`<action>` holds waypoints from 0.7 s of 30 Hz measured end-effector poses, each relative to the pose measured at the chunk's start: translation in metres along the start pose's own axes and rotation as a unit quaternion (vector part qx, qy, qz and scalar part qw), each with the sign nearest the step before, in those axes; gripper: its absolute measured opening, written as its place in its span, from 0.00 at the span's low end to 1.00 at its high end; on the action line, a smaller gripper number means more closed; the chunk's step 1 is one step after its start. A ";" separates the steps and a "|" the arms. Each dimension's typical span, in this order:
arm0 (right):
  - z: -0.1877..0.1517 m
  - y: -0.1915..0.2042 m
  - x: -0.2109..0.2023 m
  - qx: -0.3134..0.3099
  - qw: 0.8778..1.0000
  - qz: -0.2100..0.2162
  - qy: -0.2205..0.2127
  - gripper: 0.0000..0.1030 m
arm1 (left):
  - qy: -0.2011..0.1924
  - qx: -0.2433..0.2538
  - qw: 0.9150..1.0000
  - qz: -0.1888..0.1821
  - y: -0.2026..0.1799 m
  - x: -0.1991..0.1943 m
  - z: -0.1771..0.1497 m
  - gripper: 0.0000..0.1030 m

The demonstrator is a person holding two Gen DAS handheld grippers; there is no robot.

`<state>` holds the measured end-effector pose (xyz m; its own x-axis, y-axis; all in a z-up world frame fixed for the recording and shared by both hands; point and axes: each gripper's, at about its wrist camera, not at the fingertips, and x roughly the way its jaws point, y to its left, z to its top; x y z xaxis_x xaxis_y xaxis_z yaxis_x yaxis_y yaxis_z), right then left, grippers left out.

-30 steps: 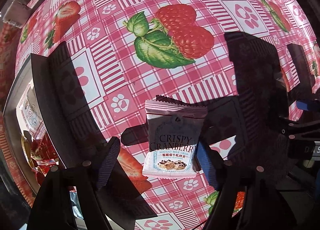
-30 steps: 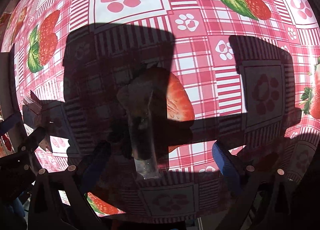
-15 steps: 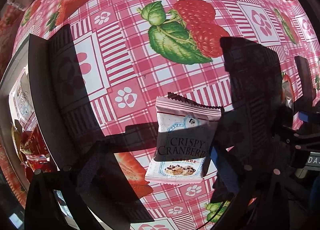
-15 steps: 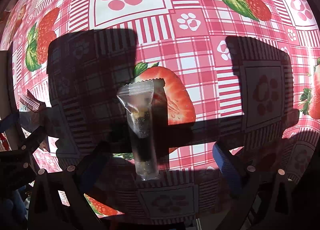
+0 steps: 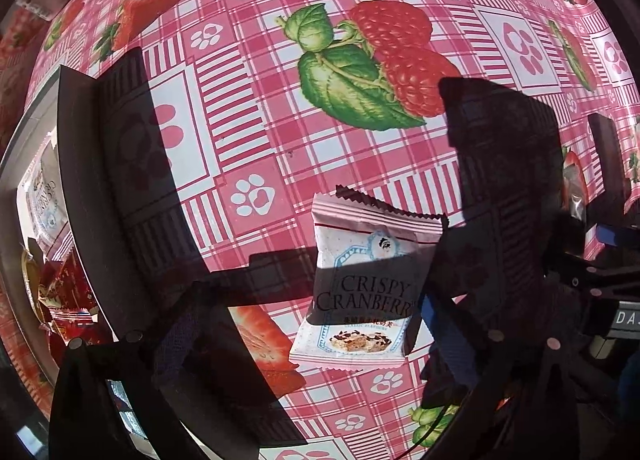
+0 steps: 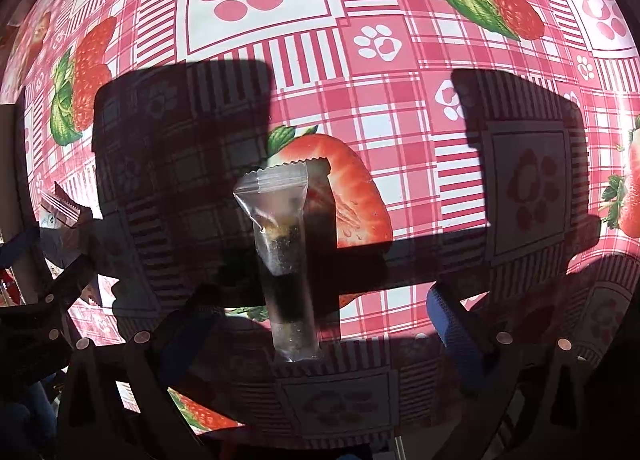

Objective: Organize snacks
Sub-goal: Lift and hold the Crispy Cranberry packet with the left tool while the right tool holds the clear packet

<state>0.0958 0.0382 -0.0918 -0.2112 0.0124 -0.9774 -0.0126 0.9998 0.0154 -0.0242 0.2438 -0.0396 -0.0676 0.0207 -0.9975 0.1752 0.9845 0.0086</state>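
A pink checked tablecloth (image 5: pixel 256 107) printed with strawberries and paw prints covers the table under hard sunlight, with dark shadows of both tools thrown across it. In the left wrist view the left gripper (image 5: pixel 308 324) hangs over the cloth with its jaws spread wide. A white packet (image 5: pixel 366 292) reading "Crispy Cranberry" lies flat on the cloth between the two fingers, much nearer the blue pad of the right finger (image 5: pixel 438 320) than the left one; whether it touches that pad I cannot tell. At the left edge stands a box (image 5: pixel 74 163) with more snack packets inside it.

In the right wrist view the right gripper (image 6: pixel 320 324) is also wide open. A clear, narrow snack bag (image 6: pixel 286 252) lies lengthwise on the cloth, roughly midway between the fingers and apart from both, its crimped end pointing away from the camera over a printed strawberry.
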 end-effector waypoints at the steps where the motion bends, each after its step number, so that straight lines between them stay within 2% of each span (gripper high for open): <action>1: -0.002 0.000 -0.002 -0.001 1.000 0.000 -0.001 1.00 | -0.002 -0.002 1.000 0.000 0.001 0.001 -0.001 1.00; 21: -0.011 -0.006 -0.009 0.001 0.999 0.000 -0.034 1.00 | -0.005 -0.013 1.000 -0.001 0.007 0.003 -0.003 1.00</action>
<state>0.0869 0.0317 -0.0804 -0.1433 0.0131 -0.9896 -0.0112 0.9998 0.0149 -0.0263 0.2508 -0.0420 -0.0577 0.0169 -0.9982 0.1495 0.9887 0.0081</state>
